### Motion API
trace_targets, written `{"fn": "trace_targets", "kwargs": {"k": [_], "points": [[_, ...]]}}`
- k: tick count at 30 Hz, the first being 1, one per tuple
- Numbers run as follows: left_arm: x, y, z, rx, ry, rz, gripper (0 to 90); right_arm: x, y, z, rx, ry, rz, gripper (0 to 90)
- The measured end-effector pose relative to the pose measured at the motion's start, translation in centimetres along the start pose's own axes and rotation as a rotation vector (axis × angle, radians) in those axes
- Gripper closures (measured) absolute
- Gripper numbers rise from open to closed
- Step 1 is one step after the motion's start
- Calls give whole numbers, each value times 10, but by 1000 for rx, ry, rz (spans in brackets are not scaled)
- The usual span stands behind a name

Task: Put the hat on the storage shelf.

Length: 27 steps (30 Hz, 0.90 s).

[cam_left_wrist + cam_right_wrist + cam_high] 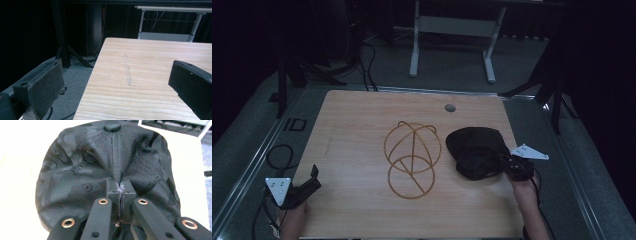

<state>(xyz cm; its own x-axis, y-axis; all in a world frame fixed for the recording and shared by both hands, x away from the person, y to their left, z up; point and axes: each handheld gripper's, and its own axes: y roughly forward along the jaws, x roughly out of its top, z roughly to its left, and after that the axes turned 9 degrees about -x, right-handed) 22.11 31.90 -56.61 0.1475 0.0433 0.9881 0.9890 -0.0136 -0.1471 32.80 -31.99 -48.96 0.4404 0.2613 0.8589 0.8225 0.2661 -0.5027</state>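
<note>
Right gripper (121, 192): its jaws were pressed together on a pinch of the cap's fabric, right at a seam, with a few pale threads showing at the pinch. From the high view it (517, 167) sat at the cap's near right edge, close to the table's right side, held by the person's right hand (524, 187).
Black cap (107, 167): dark mesh-patterned fabric, crown up, button at the top of the crown on the far side, a small eyelet in one panel. It lay on the wooden table (357, 125), right of centre (474, 150), just beside the wire frame.
Wire frame (412, 157): a thin golden wire shape of a dome over a ring with crossing spokes, standing near the middle of the table, apart from both grippers.
Left gripper (117, 87): jaws stood wide apart with nothing between them, bare wood and the table's left edge showing in the gap. From the high view it (309, 182) rested at the near left corner, well apart from the frame and the cap.
Table mark (128, 75): a faint pale streak ran along the wood ahead of the left gripper.
Round hole (450, 107): a small grey disc near the table's far edge.
Surroundings: dark room, grey floor, a white stand (452, 30) beyond the table.
</note>
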Motion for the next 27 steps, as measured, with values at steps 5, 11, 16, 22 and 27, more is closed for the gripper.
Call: {"fn": "trace_targets", "kwargs": {"k": [5,11,16,22,27], "points": [[0,0,0,0,-1,0,5,7,-7,2,-9,15,-59,888],[0,0,0,0,-2,-2,5,18,-18,4,-10,21,-137,888],[0,0,0,0,-1,-2,5,28,-28,5,-20,16,-182,888],[0,0,0,1,-1,-4,5,41,-40,6,-27,12,-235,888],[0,0,0,0,-2,-4,5,54,-53,7,-31,3,-284,888]]}}
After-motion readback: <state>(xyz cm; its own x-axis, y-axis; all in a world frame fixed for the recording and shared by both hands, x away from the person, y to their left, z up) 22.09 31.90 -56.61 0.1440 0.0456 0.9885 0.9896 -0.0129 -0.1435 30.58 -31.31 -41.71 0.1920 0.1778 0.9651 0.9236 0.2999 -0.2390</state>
